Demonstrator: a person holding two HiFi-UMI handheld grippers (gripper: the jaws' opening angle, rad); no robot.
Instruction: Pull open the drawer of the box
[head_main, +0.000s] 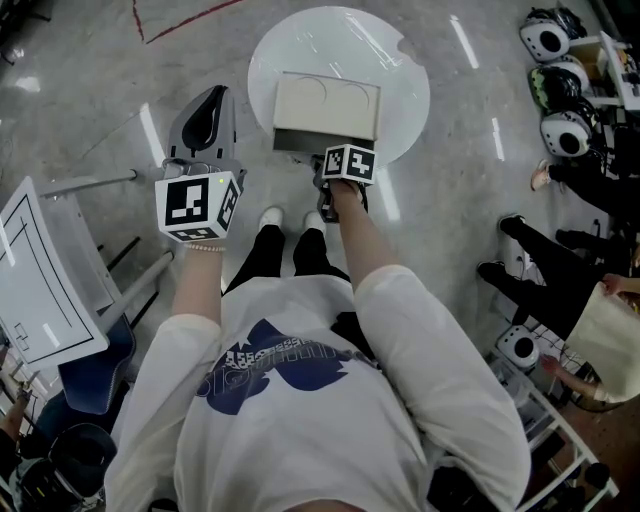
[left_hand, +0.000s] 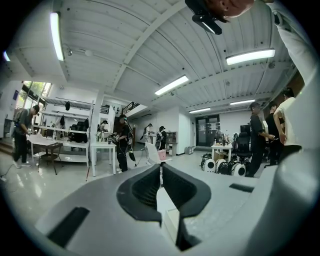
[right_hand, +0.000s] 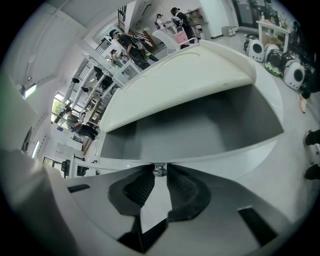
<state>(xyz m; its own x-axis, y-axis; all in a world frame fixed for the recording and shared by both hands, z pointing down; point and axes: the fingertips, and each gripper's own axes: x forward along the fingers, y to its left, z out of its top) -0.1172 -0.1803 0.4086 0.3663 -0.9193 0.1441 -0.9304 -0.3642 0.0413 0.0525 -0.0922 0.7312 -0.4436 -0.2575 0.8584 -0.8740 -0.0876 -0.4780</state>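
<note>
A beige box (head_main: 327, 105) stands on a round white table (head_main: 410, 90). Its drawer (right_hand: 200, 130) is drawn out toward me, and its grey inside shows under the box's top in the right gripper view. My right gripper (right_hand: 159, 172) is at the middle of the drawer's front edge, shut on a small metal knob (right_hand: 159, 170). In the head view its marker cube (head_main: 348, 163) hides the jaws. My left gripper (left_hand: 160, 167) is held away from the table at the left, with the jaw tips touching and nothing between them.
A chair and a white board (head_main: 40, 280) stand at my left. At the right there are seated people's legs (head_main: 540, 260) and several helmet-like round devices (head_main: 565, 90) on the floor. The left gripper view looks out over a workshop with people and tables.
</note>
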